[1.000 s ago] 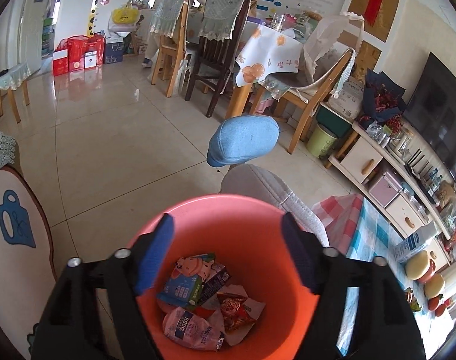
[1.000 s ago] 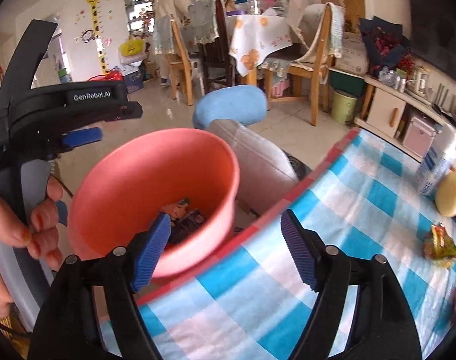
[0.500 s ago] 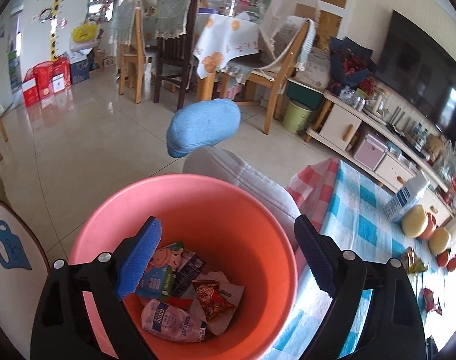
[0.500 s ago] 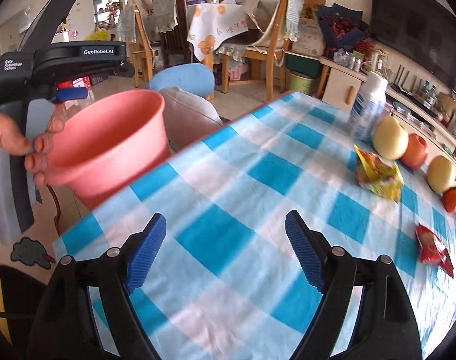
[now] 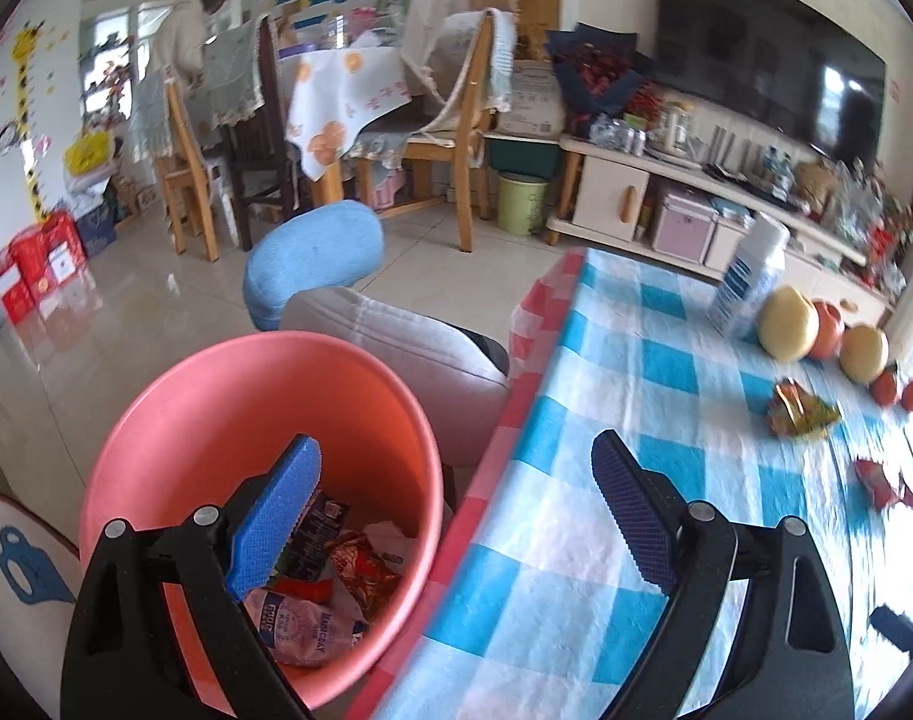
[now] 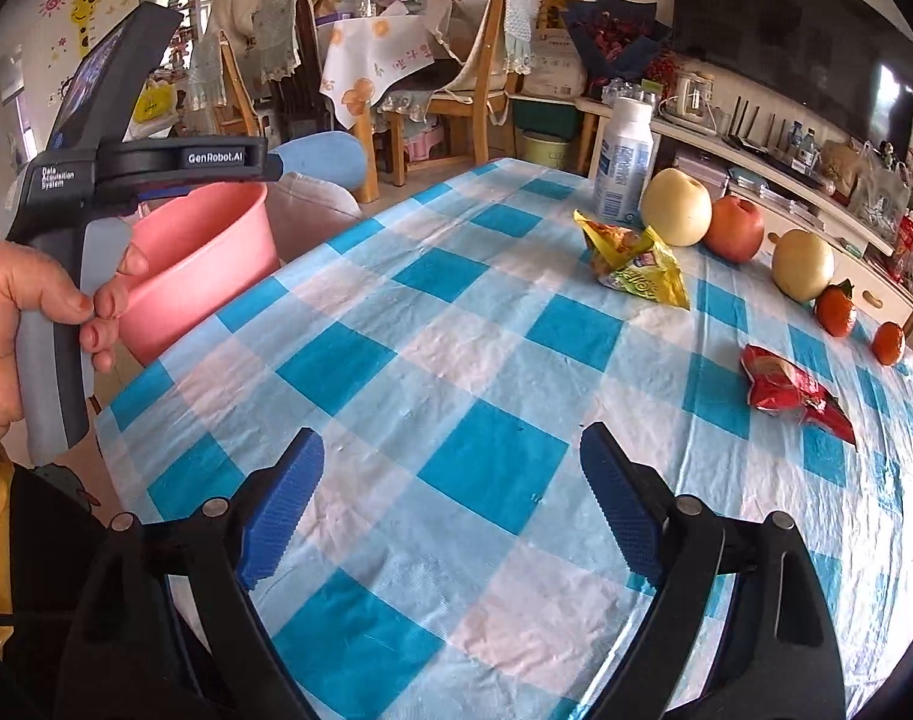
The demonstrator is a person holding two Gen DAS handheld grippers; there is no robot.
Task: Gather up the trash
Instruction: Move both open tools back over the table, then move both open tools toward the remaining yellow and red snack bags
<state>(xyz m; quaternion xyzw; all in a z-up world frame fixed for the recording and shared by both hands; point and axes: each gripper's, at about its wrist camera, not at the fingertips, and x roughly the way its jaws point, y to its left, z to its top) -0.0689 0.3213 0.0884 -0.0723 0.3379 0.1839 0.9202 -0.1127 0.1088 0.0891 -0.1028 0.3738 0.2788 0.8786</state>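
White lettering on the black body of the left gripper (image 6: 156,162), seen from the right wrist camera, reads "GenRobot.AI" and "Data Acquisition System". A pale wrapper (image 5: 303,630) at the bottom of the pink bin (image 5: 234,396) shows print that looks like "FOUR" and "HARICDAY", though it is hard to make out. The left hand (image 6: 30,312) wraps the grey grip, fingertips curled over its front edge, holding that gripper level above the bin beside the table's edge. Its jaws stand wide apart and hold nothing; the left blue pad (image 5: 273,519) hangs over the bin's mouth, the right pad over the blue-and-white checked tablecloth (image 5: 624,372). The right gripper (image 6: 450,501) is likewise spread wide and empty, hovering low over the cloth near the table's near edge. Trash still lies on the table: a yellow wrapper (image 6: 636,267) just in front of a pale fruit (image 6: 675,207), and a red wrapper (image 6: 792,390) farther right, well apart from both grippers. More wrappers lie inside the bin. A white bottle (image 6: 624,165) with a blue label stands behind the fruit; its text is too small to read.
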